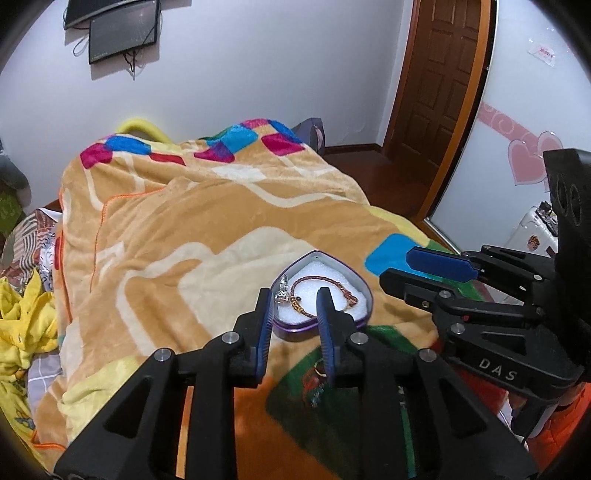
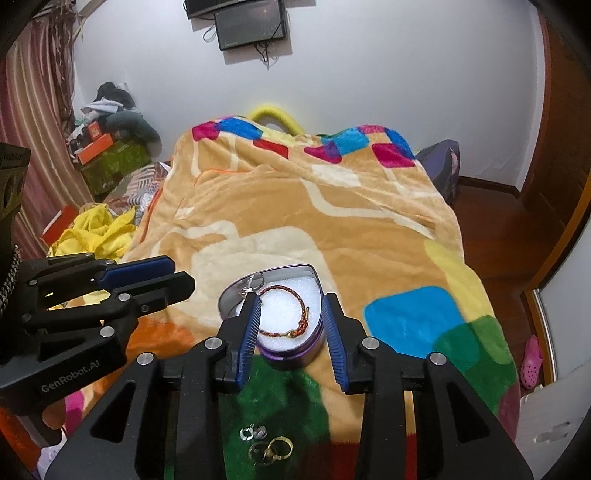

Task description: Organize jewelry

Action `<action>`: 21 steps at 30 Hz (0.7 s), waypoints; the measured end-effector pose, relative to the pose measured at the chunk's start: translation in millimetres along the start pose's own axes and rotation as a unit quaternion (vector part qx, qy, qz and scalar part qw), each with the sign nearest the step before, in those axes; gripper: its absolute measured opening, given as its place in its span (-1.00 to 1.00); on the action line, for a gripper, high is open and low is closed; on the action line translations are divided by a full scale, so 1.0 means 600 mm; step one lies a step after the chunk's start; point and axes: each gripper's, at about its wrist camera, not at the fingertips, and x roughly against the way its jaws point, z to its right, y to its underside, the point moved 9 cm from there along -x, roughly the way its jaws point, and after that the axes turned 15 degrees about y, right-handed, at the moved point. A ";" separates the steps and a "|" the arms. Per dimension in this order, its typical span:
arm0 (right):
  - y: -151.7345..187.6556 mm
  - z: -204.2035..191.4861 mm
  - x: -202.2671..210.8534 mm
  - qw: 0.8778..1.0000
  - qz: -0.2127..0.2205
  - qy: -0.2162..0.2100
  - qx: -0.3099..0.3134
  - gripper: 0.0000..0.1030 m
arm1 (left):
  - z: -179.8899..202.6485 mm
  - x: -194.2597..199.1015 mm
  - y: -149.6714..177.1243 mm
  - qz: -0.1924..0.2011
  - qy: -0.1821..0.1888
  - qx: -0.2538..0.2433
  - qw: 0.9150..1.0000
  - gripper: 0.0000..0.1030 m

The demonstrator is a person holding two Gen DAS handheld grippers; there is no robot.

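Observation:
A purple heart-shaped tin point(image 1: 325, 326) point(image 2: 291, 356) with white foam sits on the blanket. A red braided bracelet point(image 1: 325, 281) point(image 2: 286, 325) lies inside, with a silver charm point(image 1: 282, 291) point(image 2: 255, 282) at the rim. Gold rings point(image 2: 271, 448) and small silver pieces point(image 2: 253, 432) lie on the green patch nearer me; a ring also shows in the left wrist view point(image 1: 320, 367). My left gripper point(image 1: 294, 306) point(image 2: 162, 275) is open and empty, just before the tin. My right gripper point(image 2: 291, 314) point(image 1: 400, 264) is open and empty, its fingers straddling the tin.
A patterned orange blanket point(image 1: 184, 229) point(image 2: 332, 221) covers the bed. Yellow cloth point(image 2: 96, 229) and boxes point(image 2: 98, 146) lie to the left. A wooden door point(image 1: 443, 81) stands at the right. Monitors point(image 2: 251, 22) hang on the far wall.

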 end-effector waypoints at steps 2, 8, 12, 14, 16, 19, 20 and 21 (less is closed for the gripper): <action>0.001 0.000 0.014 1.000 0.005 0.001 -0.001 -0.38 | 0.006 0.012 0.001 0.005 0.001 -0.001 1.000 -0.48; 0.016 -0.005 0.050 1.000 0.010 0.002 -0.002 -0.38 | 0.022 0.047 0.017 0.014 0.003 -0.005 1.000 -0.33; 0.032 -0.005 0.060 1.000 0.009 0.003 -0.004 -0.27 | 0.026 0.058 0.039 0.008 0.006 0.000 1.000 -0.32; 0.044 -0.004 0.061 1.000 0.005 0.005 -0.009 -0.19 | 0.026 0.060 0.053 0.002 0.008 0.004 1.000 -0.32; 0.055 -0.002 0.061 1.000 0.000 0.009 -0.012 -0.16 | 0.026 0.058 0.067 -0.005 0.011 0.009 1.000 -0.32; 0.081 -0.002 0.049 1.000 -0.020 0.005 -0.020 -0.16 | 0.027 0.050 0.094 -0.021 0.017 0.015 1.000 -0.32; 0.090 0.000 0.045 0.999 -0.027 0.005 -0.021 -0.16 | 0.029 0.047 0.102 -0.026 0.018 0.015 0.999 -0.32; 0.099 0.000 0.042 0.999 -0.033 0.006 -0.022 -0.16 | 0.031 0.044 0.111 -0.031 0.018 0.015 0.999 -0.32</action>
